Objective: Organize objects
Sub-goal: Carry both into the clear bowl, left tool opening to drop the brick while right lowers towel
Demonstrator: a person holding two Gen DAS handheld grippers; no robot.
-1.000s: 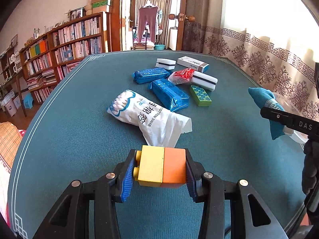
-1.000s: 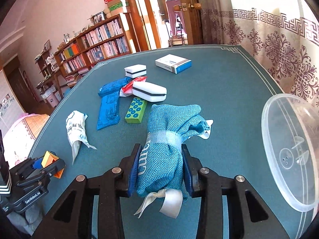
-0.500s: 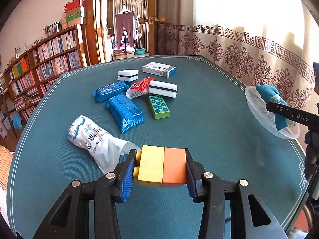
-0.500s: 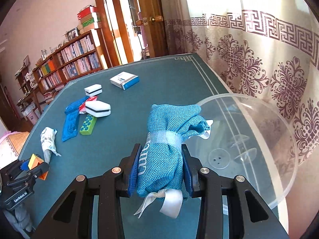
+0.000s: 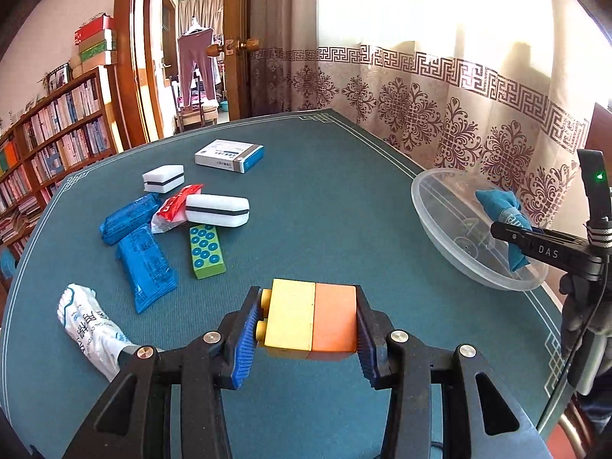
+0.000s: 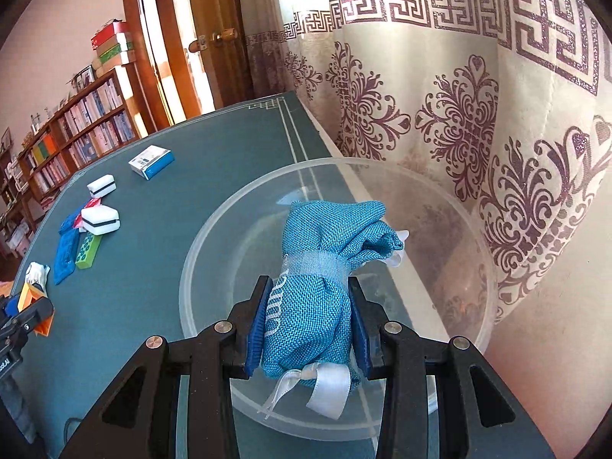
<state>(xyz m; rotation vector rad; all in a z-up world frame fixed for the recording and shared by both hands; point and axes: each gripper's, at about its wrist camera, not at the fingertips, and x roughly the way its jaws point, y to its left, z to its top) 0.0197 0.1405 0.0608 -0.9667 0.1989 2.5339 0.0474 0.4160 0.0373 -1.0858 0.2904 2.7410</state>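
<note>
Right claw (image 6: 308, 329) pinches teal cloth pouch (image 6: 325, 267) over clear plastic bowl (image 6: 214, 229) at table (image 5: 325, 206) edge; lower inside before releasing. Left claw (image 5: 306, 329) pinches yellow-orange block (image 5: 311, 319), bowl next

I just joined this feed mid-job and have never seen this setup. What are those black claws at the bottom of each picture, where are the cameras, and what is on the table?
The black claws are two-finger grippers that a person holds, one in each hand; there is no robot arm. Each picture comes from a fisheye camera on one gripper, looking forward along its fingers.

In the left wrist view, the left gripper is clamped on a yellow and orange toy block. In the right wrist view, the right gripper is clamped on a teal cloth pouch, over a clear plastic bowl near the table's edge.

Lying on the green table: two blue packets, a red packet, two white sponges, a green block, a small box and a cotton swab bag.
</note>
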